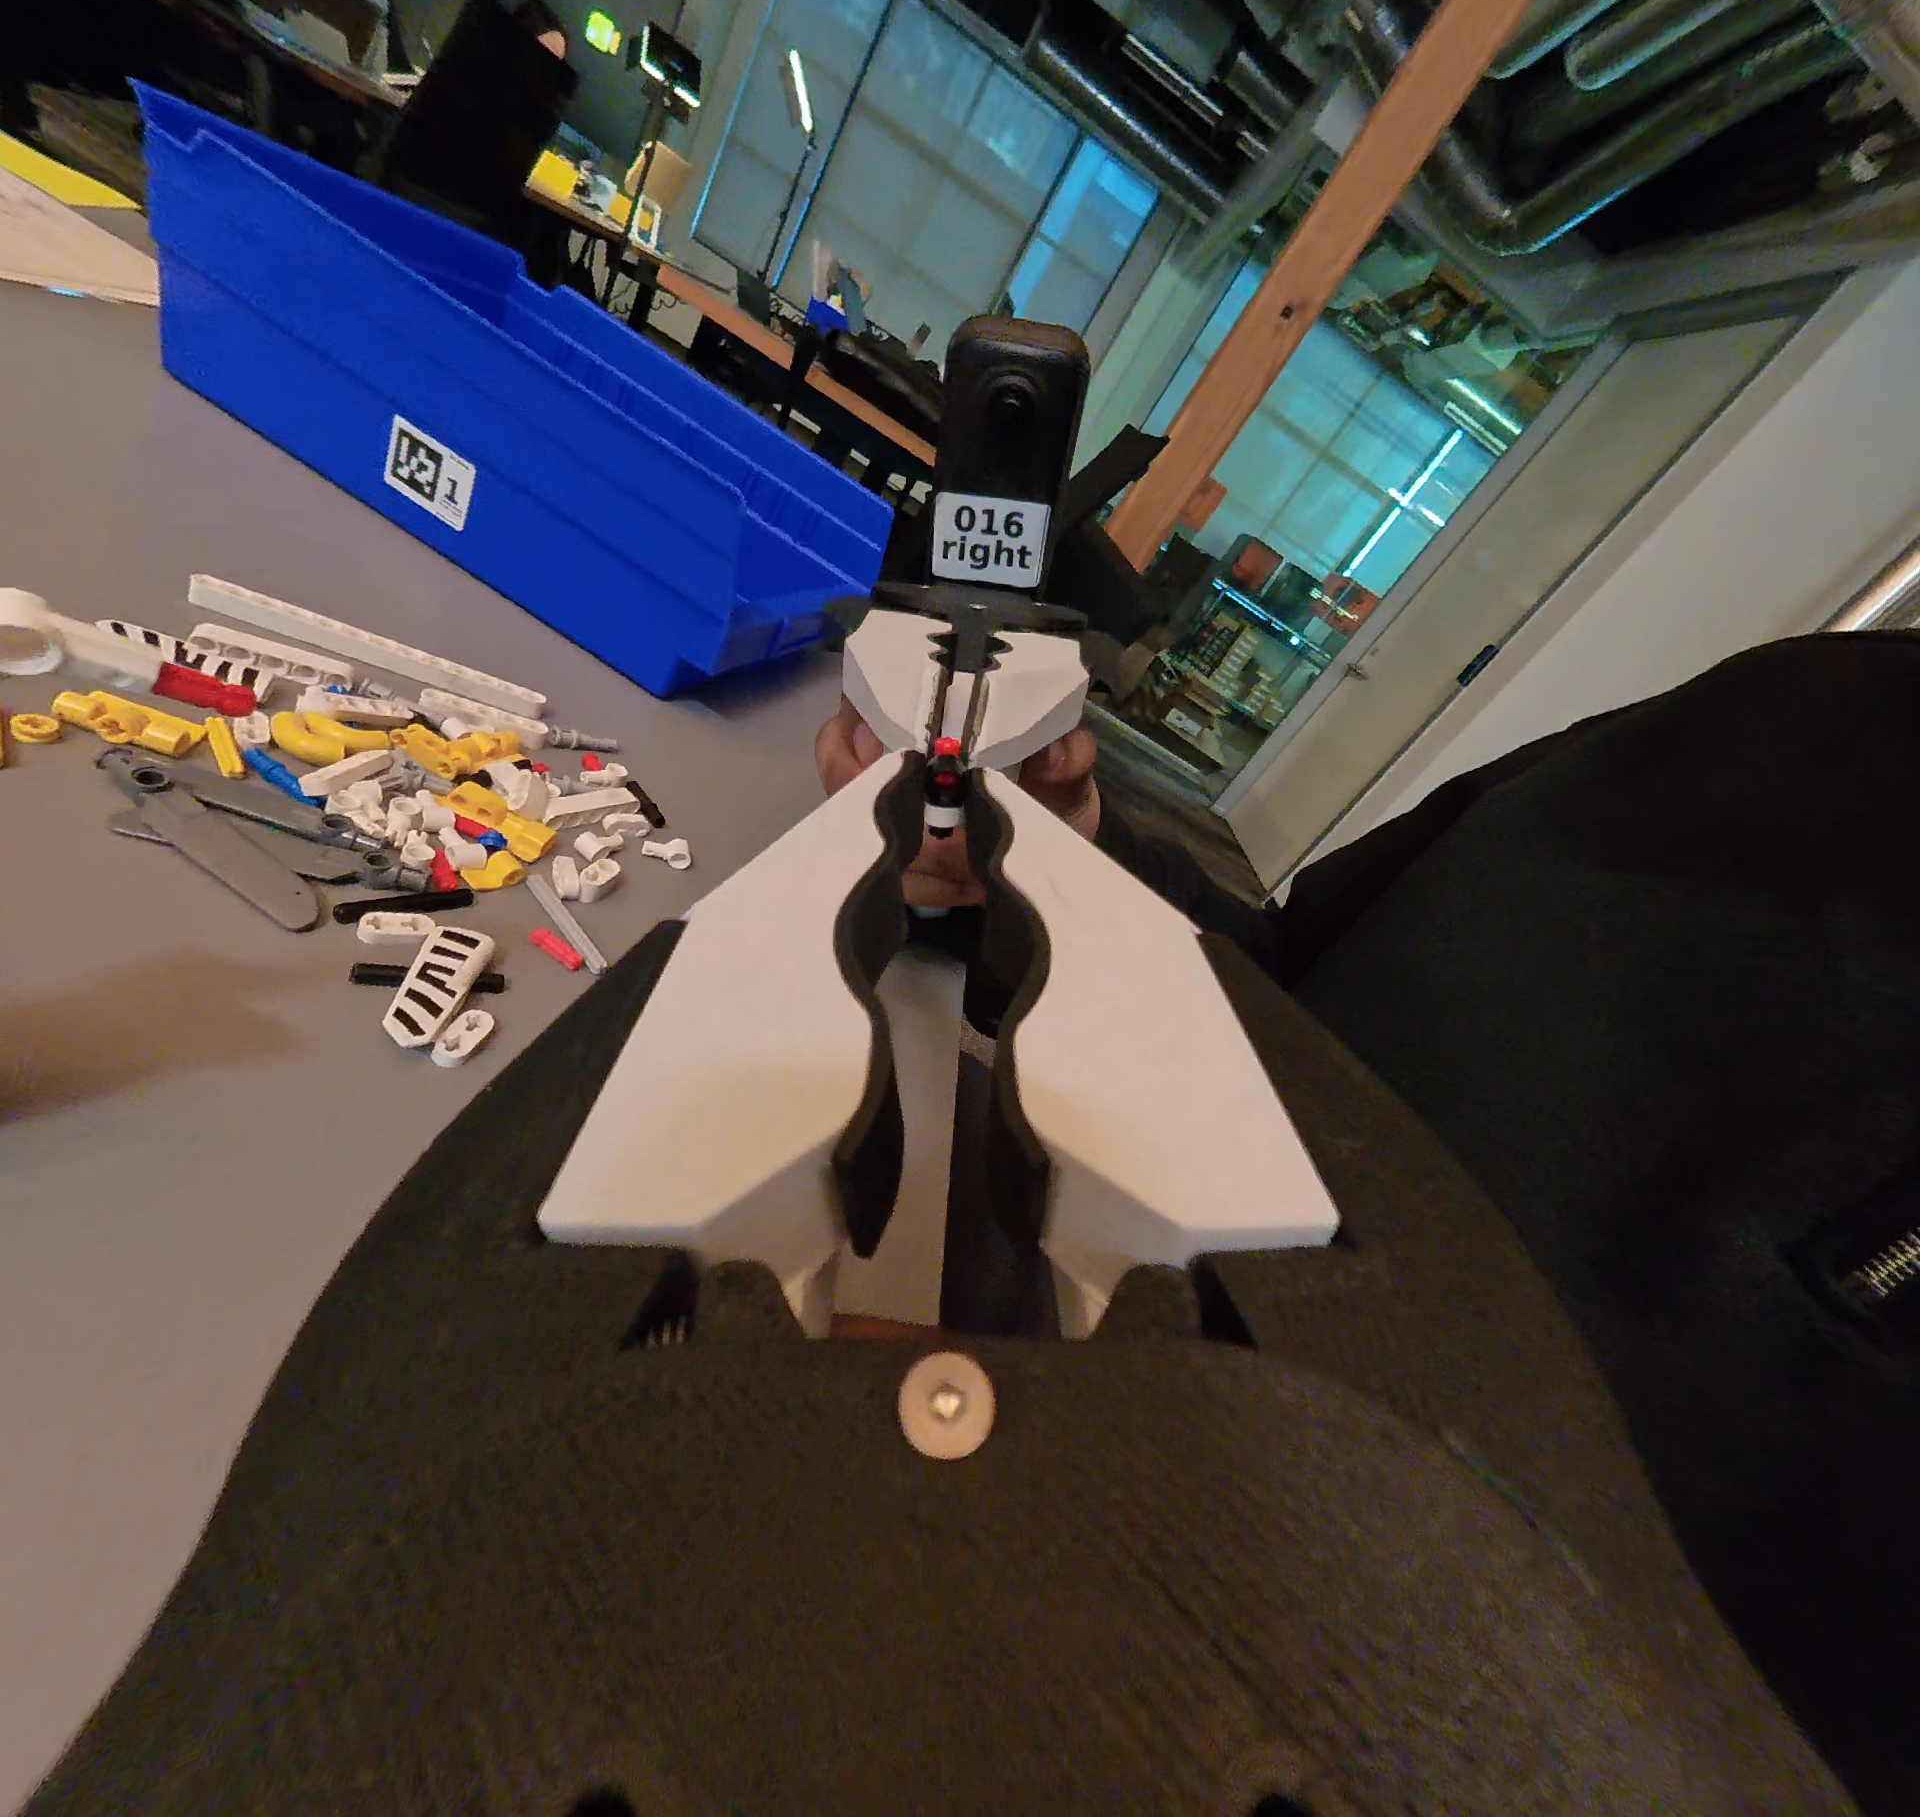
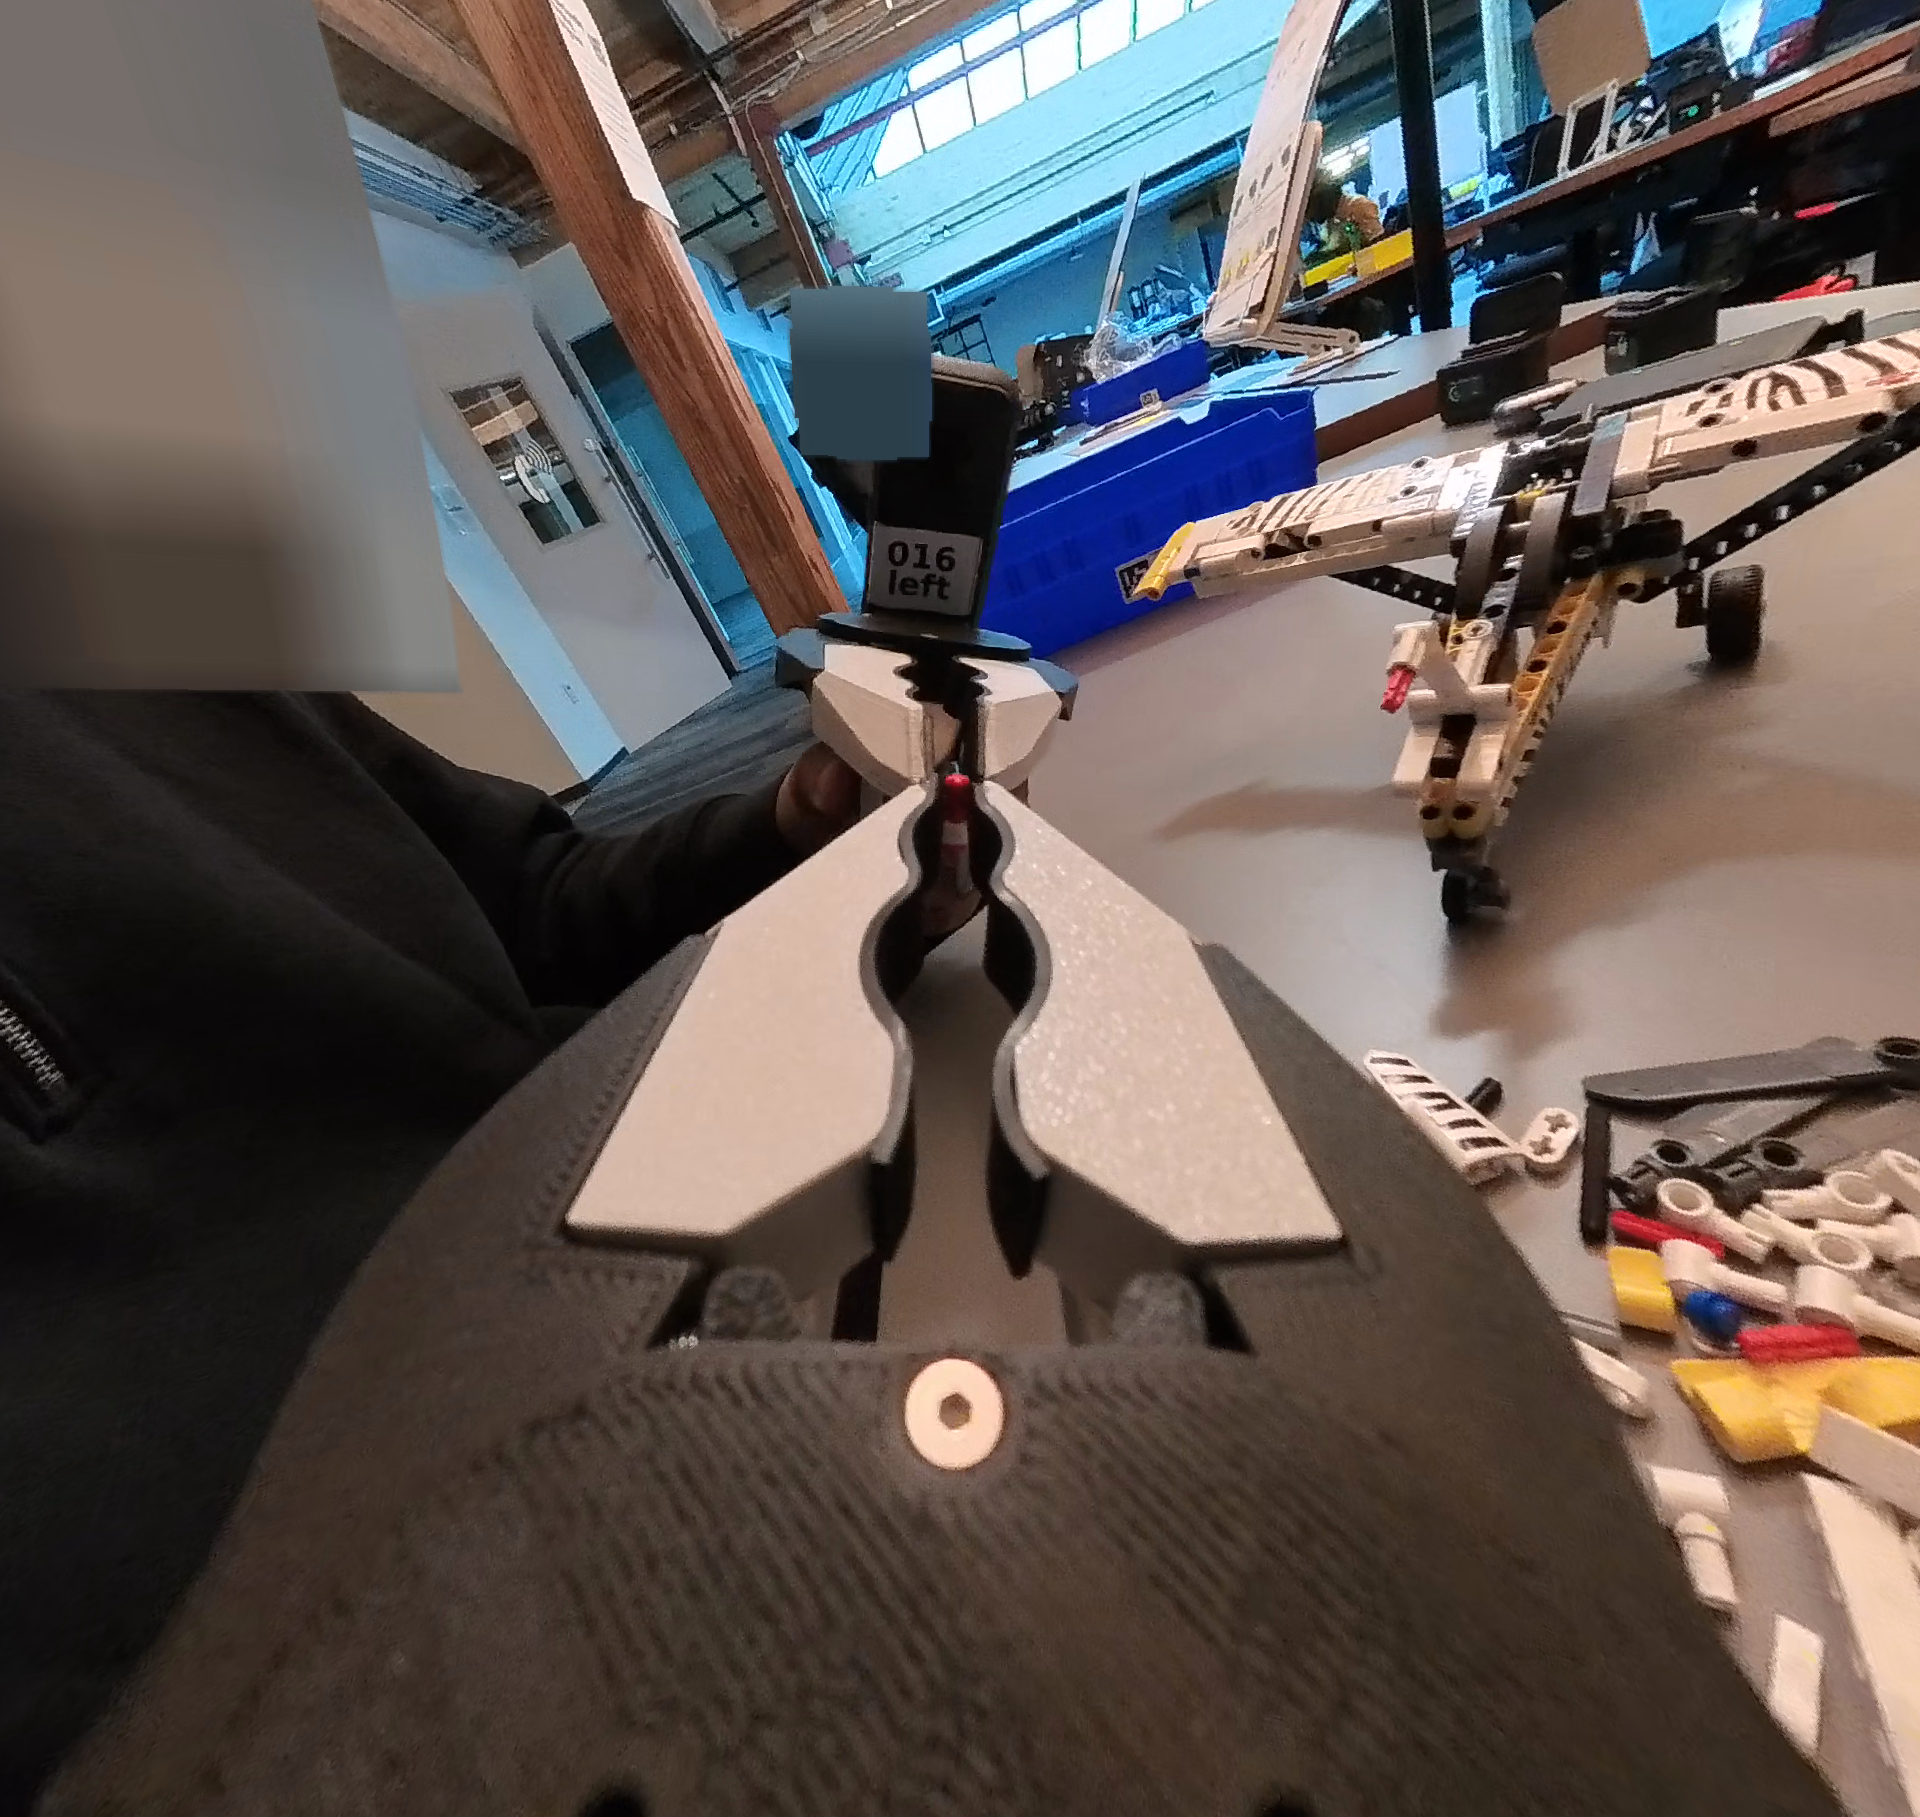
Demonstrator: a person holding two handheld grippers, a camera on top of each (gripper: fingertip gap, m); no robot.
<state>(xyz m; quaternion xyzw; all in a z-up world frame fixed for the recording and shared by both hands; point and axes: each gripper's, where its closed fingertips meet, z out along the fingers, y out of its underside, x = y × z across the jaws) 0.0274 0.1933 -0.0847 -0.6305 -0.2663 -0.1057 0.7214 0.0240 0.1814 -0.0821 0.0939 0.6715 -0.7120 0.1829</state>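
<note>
Tabletop (image 2: 1247,780): grey, carrying everything listed below

Blue bin (image 1: 499,396): stood on the tabletop behind the loose parts, a square marker label on its side

Brick-built model (image 2: 1496,562): white, zebra-striped, on black wheels, stood well apart from both tools

Loose parts (image 1: 364,791): white, yellow, grey, red and black pieces scattered in front of the bin

Left tool (image 1: 943,799): held tip to tip with the right tool, above the tabletop's edge; nearly closed, a small pin assembly (image 1: 942,796) (red, black, white) gripped between its pads

Right tool (image 2: 954,811): nearly closed on the red end of the same assembly (image 2: 954,817)

Handling, as a judgement: both tools are best kept on one axis, any push made straight along the pin, grips kept firm so nothing twists or drops
</note>
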